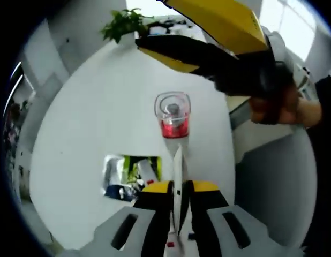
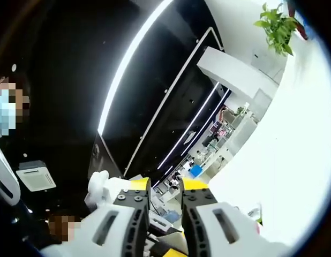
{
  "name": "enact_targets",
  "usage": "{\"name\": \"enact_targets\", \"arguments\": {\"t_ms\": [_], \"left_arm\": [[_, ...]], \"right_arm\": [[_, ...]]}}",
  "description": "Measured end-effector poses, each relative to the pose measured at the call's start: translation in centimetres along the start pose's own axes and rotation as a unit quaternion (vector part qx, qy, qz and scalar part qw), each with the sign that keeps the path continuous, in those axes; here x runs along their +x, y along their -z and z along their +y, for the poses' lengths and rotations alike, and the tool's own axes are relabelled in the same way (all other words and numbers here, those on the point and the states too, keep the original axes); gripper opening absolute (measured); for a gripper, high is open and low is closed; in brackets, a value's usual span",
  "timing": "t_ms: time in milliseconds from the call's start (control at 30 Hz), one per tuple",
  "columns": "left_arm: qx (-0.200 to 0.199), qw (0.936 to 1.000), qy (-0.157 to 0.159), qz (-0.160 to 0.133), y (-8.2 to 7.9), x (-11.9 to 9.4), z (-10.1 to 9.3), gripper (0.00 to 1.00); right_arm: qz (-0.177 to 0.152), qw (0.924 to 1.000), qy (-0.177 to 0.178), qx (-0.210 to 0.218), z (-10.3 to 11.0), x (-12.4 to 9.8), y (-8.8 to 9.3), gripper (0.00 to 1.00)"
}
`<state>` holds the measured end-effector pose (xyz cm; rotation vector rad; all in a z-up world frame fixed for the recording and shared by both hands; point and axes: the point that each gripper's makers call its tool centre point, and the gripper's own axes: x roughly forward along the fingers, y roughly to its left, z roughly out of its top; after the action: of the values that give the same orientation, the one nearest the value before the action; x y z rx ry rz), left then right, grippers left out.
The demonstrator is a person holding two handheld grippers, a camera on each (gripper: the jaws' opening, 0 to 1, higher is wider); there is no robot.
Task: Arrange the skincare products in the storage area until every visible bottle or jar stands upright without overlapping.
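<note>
White table (image 1: 90, 134), tube (image 1: 178, 176) in left claw (image 1: 179, 201)

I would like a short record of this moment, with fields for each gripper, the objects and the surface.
left gripper: shut on a thin white tube
right gripper: jaws nearly together, grip cannot be told
clear container: upright on the table, red inside
table: white, round
plant: at the table's far edge
</note>
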<state>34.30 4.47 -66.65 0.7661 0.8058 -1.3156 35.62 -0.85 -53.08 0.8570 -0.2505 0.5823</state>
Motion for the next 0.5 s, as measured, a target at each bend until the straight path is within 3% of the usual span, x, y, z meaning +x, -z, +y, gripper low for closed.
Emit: {"name": "enact_targets", "arguments": {"t_ms": [200,300,500], "left_arm": [[-0.015,0.9997,0.001,-0.02,1.1,1.4,-0.1,0.13],[-0.038,0.9975,0.0,-0.059,1.0,1.6,0.7,0.13],[-0.078,0.9894,-0.001,-0.123,0.5,1.4,-0.2,0.14]], "right_arm": [[-0.001,1.0,0.0,0.002,0.0,0.0,0.0,0.22],[0.0,1.0,0.0,0.003,0.0,0.0,0.0,0.22],[0.005,1.0,0.0,0.005,0.0,0.1,0.3,0.22]]}}
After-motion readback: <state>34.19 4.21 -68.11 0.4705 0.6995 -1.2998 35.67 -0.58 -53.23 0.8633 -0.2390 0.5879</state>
